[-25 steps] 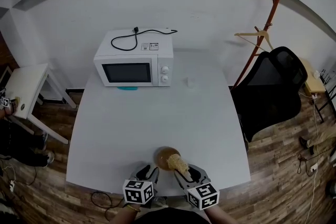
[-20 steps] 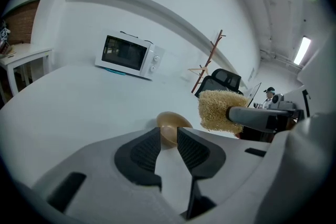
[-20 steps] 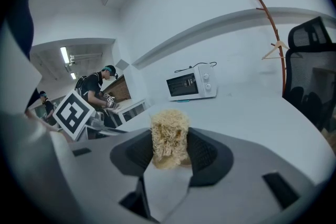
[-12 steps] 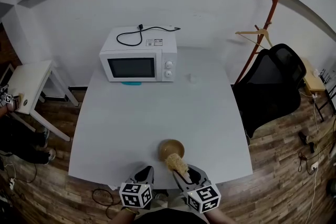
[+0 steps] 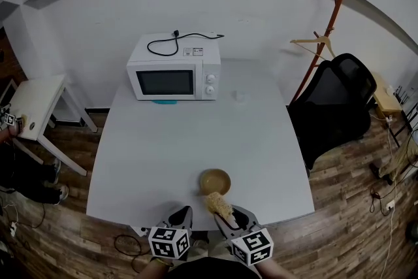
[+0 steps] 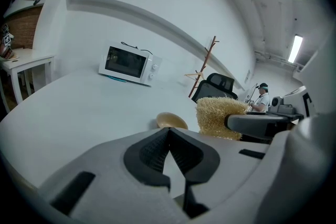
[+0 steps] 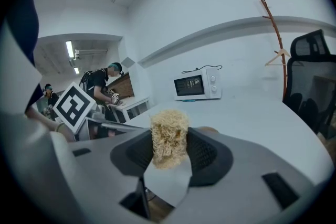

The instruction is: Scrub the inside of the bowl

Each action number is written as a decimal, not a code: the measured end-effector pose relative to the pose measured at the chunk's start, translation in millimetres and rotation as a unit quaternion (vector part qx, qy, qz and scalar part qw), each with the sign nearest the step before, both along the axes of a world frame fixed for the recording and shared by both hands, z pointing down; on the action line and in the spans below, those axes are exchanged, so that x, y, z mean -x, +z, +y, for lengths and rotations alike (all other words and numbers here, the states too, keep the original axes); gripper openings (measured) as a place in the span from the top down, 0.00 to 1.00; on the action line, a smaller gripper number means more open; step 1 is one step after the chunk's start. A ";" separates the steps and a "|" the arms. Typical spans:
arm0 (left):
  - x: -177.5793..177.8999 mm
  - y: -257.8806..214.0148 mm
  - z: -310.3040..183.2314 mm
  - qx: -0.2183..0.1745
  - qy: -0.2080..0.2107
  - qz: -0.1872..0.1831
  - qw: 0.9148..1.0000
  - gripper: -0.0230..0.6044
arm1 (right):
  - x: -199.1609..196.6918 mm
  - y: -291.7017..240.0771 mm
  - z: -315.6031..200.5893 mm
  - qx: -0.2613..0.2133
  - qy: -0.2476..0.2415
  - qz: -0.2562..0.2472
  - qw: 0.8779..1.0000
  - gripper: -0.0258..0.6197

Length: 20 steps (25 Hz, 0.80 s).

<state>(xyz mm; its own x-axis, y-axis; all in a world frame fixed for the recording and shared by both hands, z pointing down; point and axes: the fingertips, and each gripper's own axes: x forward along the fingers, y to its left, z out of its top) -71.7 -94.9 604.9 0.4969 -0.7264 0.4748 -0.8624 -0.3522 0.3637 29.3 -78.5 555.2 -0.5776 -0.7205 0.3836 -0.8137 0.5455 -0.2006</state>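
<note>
A tan wooden bowl [image 5: 215,181] stands empty on the white table [image 5: 163,147] near its front edge; it also shows as the bowl [image 6: 171,120] in the left gripper view. My right gripper [image 5: 225,213] is shut on a straw-coloured loofah scrubber [image 5: 220,204], held just short of the bowl on my side. The scrubber [image 7: 169,136] fills the right gripper [image 7: 169,140]. My left gripper [image 5: 183,215] sits left of it; its jaws have just been closing and now meet with nothing between them, as the left gripper [image 6: 169,132] shows.
A white microwave [image 5: 173,75] with a black cord stands at the table's far end, with a small clear object [image 5: 240,97] to its right. A black office chair [image 5: 336,108] and a coat rack [image 5: 330,29] are at the right, a small white side table [image 5: 32,101] at the left.
Both grippers have drawn back toward the near table edge. The scrubber, which was over the bowl, is now in front of it. The left jaws, spread beside the bowl before, are now together.
</note>
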 end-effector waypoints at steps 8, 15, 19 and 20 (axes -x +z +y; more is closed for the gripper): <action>3.5 -2.7 6.2 -0.002 0.006 0.005 1.000 0.93 | 5.9 -0.9 0.7 0.002 0.001 -0.005 1.000 0.68; 6.9 -3.8 8.3 -0.003 0.007 0.006 1.000 0.93 | 7.4 -1.4 0.0 0.000 0.005 -0.004 1.000 0.68; 8.5 -3.3 7.8 -0.002 0.004 0.007 1.000 0.93 | 7.2 -0.7 0.0 0.000 0.007 0.000 1.000 0.68; 8.9 -3.3 7.4 -0.002 0.004 0.008 1.000 0.93 | 7.2 -0.6 -0.2 0.000 0.008 0.001 1.000 0.68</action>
